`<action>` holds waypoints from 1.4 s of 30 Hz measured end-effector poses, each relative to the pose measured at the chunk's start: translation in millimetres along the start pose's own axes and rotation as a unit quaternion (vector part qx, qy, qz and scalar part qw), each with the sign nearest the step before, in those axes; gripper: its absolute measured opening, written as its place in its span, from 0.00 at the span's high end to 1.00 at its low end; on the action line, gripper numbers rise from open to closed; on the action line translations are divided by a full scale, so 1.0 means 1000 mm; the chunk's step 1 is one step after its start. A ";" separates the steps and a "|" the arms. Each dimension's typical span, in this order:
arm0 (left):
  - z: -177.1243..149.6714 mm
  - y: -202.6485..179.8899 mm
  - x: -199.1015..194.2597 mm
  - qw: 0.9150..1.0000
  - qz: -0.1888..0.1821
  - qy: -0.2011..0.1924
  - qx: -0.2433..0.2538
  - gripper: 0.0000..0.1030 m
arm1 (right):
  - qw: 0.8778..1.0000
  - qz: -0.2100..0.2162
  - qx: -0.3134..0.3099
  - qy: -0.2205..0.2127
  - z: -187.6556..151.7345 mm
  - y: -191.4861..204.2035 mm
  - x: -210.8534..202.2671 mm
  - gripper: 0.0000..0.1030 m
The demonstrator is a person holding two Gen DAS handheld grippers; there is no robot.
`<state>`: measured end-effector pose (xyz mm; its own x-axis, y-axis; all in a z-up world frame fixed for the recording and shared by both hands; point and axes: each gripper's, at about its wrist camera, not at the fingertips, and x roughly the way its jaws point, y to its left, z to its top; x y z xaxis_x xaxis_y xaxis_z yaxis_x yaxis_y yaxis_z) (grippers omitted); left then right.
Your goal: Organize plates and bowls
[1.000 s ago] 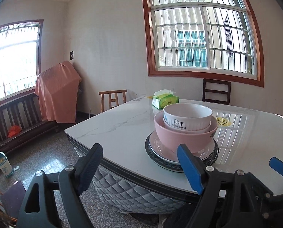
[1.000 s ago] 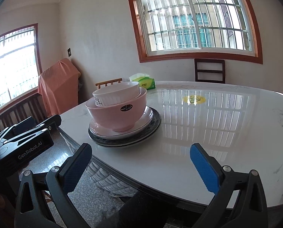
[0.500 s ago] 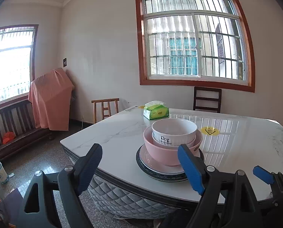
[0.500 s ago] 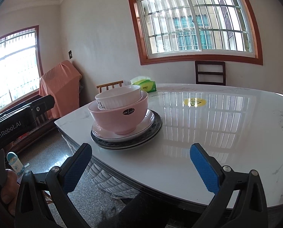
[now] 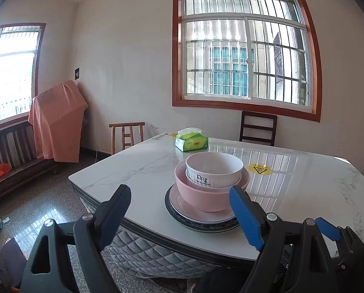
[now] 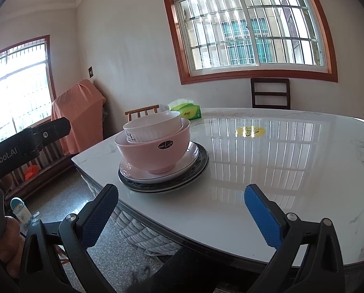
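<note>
The table (image 5: 138,171) fills the view ahead of both grippers. Near its front edge stands one stack: a dark plate (image 5: 179,219) at the bottom, a pale plate (image 5: 182,207) on it, then a pink bowl (image 5: 201,195), then a white bowl (image 5: 213,173) inside the pink one.

The left gripper (image 5: 182,216) is wide open and holds nothing; the stack sits just beyond its fingers, between them and closer to the right one.

The right gripper (image 6: 182,216) is also wide open and empty; the stack lies ahead, toward its left finger. Both seem to be short of the table edge.

Black claw (image 5: 179,214), blue pads (image 5: 245,217), silver screws (image 5: 87,217)
</note>
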<state>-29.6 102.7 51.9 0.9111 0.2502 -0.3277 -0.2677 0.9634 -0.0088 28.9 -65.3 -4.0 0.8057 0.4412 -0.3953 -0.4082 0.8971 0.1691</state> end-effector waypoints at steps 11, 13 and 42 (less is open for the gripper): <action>0.000 0.001 0.004 1.000 -0.003 0.020 -0.006 0.18 | 1.000 0.007 -0.004 0.011 -0.001 0.002 0.001 0.01; -0.001 0.001 0.008 1.000 -0.005 0.029 -0.006 0.17 | 1.000 0.008 -0.004 0.015 -0.001 0.002 0.002 0.01; -0.011 -0.003 0.034 0.994 -0.057 0.089 -0.013 0.13 | 1.000 0.009 0.003 0.020 -0.004 -0.007 0.004 0.01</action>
<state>-1.5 107.4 30.5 0.8665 0.1168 -0.4852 -0.1768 0.9810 -0.0795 33.1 -70.3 -9.9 0.7806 0.4552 -0.4283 -0.4191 0.8896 0.1817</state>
